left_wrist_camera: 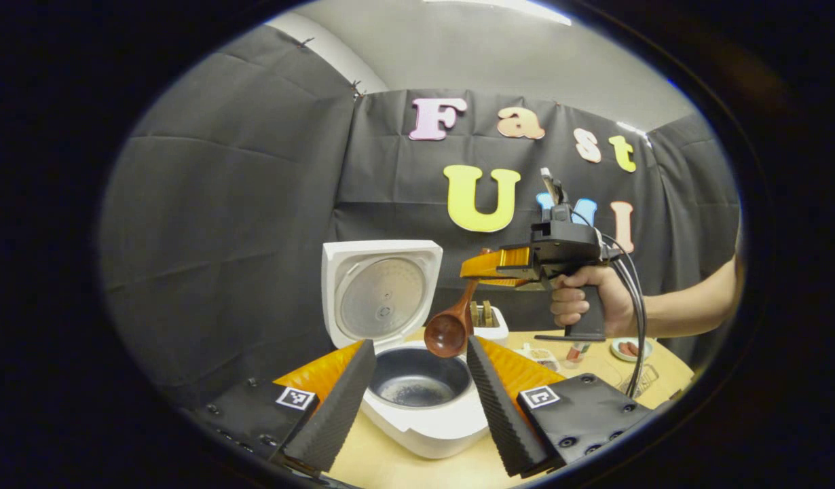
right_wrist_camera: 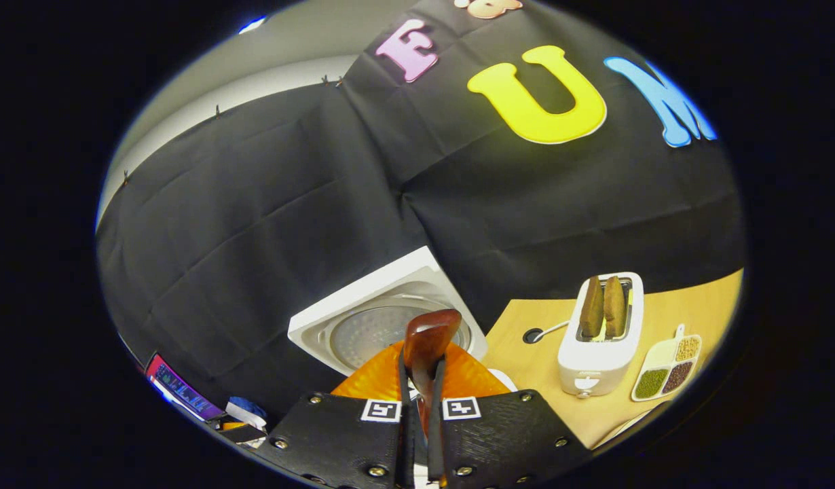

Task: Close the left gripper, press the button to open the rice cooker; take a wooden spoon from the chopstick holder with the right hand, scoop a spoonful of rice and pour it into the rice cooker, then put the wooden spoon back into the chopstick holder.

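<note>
And here is the white rice cooker (left_wrist_camera: 417,414) on the pale wooden table (left_wrist_camera: 390,465), its square lid (left_wrist_camera: 382,293) standing upright and the dark inner pot (left_wrist_camera: 417,382) open to view, a thin scatter of something pale on its bottom. In the left gripper view, the left gripper (left_wrist_camera: 417,401) sits low in front of the cooker with its two ribbed black fingers (left_wrist_camera: 332,411) spread wide, grasping nothing, the pot framed between them. Beyond, the right gripper (left_wrist_camera: 473,268), held by a hand (left_wrist_camera: 584,299), hangs above the cooker, its orange-backed fingers clamped on the handle of the dark brown wooden spoon (left_wrist_camera: 451,324). The spoon hangs bowl down, the bowl just over the far rim of the pot. In the right gripper view the right gripper's fingers press tight on the spoon's handle (right_wrist_camera: 428,353), the raised lid right ahead. Off to the side stands a white toaster (right_wrist_camera: 602,336) with two brown slices in it, and beside it a small white divided dish of green, dark and yellow grains (right_wrist_camera: 667,370).
</note>
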{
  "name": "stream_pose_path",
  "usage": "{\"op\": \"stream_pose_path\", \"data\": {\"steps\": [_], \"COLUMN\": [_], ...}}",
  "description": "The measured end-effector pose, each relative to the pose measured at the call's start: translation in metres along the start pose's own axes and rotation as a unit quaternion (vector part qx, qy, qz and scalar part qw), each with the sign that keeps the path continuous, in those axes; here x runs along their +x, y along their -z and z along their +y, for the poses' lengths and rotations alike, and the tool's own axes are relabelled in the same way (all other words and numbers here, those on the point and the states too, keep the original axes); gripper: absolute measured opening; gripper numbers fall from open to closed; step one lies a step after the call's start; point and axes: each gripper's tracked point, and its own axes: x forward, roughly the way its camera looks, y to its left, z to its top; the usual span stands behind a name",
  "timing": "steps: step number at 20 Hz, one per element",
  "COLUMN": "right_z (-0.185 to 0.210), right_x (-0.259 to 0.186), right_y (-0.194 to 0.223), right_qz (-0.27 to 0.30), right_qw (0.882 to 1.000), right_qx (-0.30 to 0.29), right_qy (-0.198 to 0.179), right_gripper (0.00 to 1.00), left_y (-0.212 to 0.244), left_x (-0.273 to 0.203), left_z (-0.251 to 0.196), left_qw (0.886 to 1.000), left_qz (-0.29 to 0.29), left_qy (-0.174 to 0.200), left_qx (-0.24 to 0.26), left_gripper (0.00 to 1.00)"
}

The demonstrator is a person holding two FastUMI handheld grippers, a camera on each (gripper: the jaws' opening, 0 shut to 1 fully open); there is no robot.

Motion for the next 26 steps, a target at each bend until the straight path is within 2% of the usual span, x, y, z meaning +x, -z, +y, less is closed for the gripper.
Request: {"op": "stream_pose_path", "data": {"steps": [3, 10, 21, 26], "right_z": [-0.007, -0.017, -0.082, -0.11], "right_x": [-0.015, -0.1, -0.23, -0.283], "right_y": [-0.006, -0.034, -0.048, -0.049], "right_qz": [-0.016, -0.07, -0.108, -0.125], "right_qw": [1.0, 0.993, 0.989, 0.984], "right_qx": [0.026, 0.096, 0.065, 0.059], "right_qy": [0.0, 0.007, 0.077, 0.116], "right_gripper": [0.08, 0.08, 0.08, 0.08], "left_y": [-0.007, -0.02, -0.035, -0.03], "left_x": [0.002, 0.005, 0.013, 0.014], "left_z": [-0.014, -0.053, -0.149, -0.193], "left_qw": [1.0, 0.999, 0.995, 0.991], "left_qz": [-0.006, -0.013, -0.023, -0.016], "left_qy": [0.012, 0.041, 0.1, 0.133], "left_qx": [0.001, 0.01, 0.018, 0.019], "left_gripper": [0.94, 0.94, 0.94, 0.94]}}
